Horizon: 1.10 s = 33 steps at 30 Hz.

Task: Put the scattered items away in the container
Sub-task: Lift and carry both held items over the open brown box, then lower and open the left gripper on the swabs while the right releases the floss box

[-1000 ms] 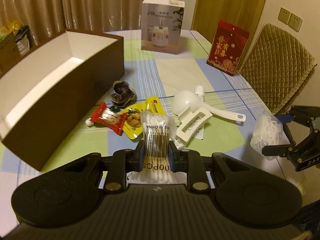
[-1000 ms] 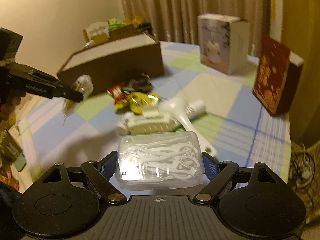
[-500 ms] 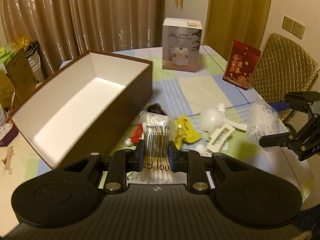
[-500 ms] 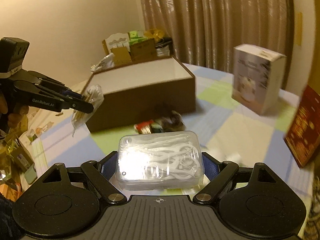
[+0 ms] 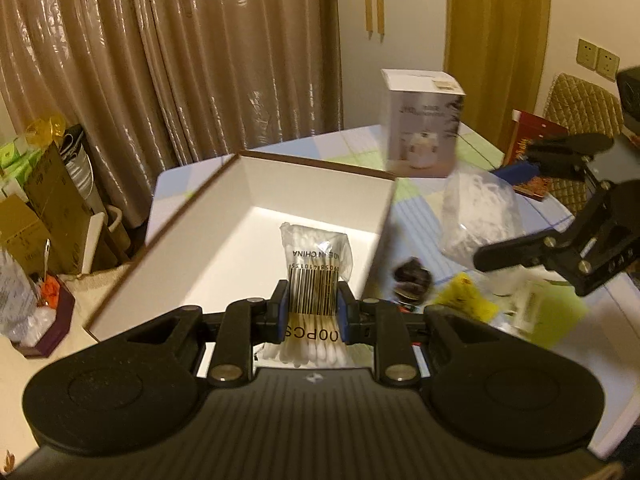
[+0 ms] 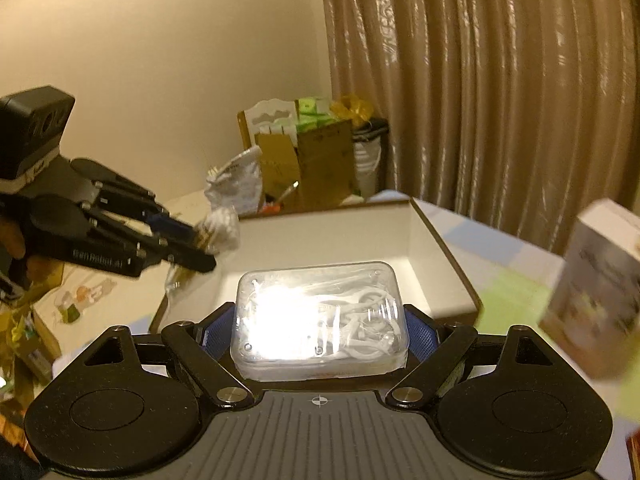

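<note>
**Inspector A:** Premises classed as a private home, a dining or living room. Grounds: floor-length brown curtains (image 5: 168, 60) cover the back wall, and a table (image 5: 352, 144) carries a checked blue, green and white cloth.

**Inspector B:** Agreed. A chair with a quilted cover (image 5: 580, 100) stands at the table's far side, below two wall sockets (image 5: 598, 58) on a plain cream wall.

**Inspector A:** Household clutter noted in the corner: cardboard boxes and bags (image 6: 316, 152) stacked beside the curtains.

**Inspector B:** On the table, a retail carton (image 5: 422, 120) picturing a small appliance, and a red printed packet (image 5: 528, 140). Domestic goods only; no shop, lab or office fittings seen.
</note>
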Available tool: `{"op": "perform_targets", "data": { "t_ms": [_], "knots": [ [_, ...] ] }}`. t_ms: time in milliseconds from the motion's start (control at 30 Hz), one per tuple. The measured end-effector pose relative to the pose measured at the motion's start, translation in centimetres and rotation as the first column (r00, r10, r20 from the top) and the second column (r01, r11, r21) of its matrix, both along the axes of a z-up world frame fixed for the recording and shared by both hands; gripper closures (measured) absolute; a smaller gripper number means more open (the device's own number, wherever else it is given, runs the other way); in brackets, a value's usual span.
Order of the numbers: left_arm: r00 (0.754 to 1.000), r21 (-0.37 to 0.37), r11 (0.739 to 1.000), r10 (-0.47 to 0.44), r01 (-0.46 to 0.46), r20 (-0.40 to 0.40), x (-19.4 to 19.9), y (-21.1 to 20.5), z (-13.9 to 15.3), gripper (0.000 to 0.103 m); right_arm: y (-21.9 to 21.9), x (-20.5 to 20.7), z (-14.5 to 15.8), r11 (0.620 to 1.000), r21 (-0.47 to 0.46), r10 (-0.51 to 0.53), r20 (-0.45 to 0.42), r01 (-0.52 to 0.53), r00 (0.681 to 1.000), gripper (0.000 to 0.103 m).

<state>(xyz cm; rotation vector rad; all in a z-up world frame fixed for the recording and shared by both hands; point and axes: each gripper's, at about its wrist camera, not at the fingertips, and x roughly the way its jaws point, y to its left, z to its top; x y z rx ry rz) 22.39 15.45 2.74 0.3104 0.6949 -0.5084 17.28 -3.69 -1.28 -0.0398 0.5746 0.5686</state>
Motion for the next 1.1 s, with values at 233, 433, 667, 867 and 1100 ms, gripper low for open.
{"op": "perform_targets", "data": {
  "t_ms": [233,433,667,867,1100],
  "knots": [
    [0.999,0.008,1.0,0.004,-0.003,-0.047,5.8,2.8,-0.5,0.084,4.0,7.9,-1.2,0.999,-0.029,0.024,-0.048,-0.025,0.999,0.015],
    [0.989,0.01,1.0,0.026,-0.024,-0.146,11.0,3.8,-2.9,0.084,6.3,14.3,-4.2,0.989,-0.134,0.047,-0.133,-0.064,0.99,0.015],
    [0.967,0.035,0.998,0.064,-0.057,-0.248,15.5,4.0,-6.6,0.083,8.0,19.4,-7.6,0.958,-0.229,0.115,-0.237,-0.17,0.965,0.015],
    [0.941,0.063,0.99,0.137,-0.124,-0.308,18.6,4.5,-8.9,0.083,9.8,22.8,-9.3,0.915,-0.302,0.163,-0.329,-0.267,0.93,0.015],
    [0.921,0.088,0.984,0.178,-0.156,-0.348,20.1,3.8,-11.1,0.083,10.8,25.7,-11.3,0.881,-0.343,0.186,-0.381,-0.325,0.906,0.015]
  ]
}}
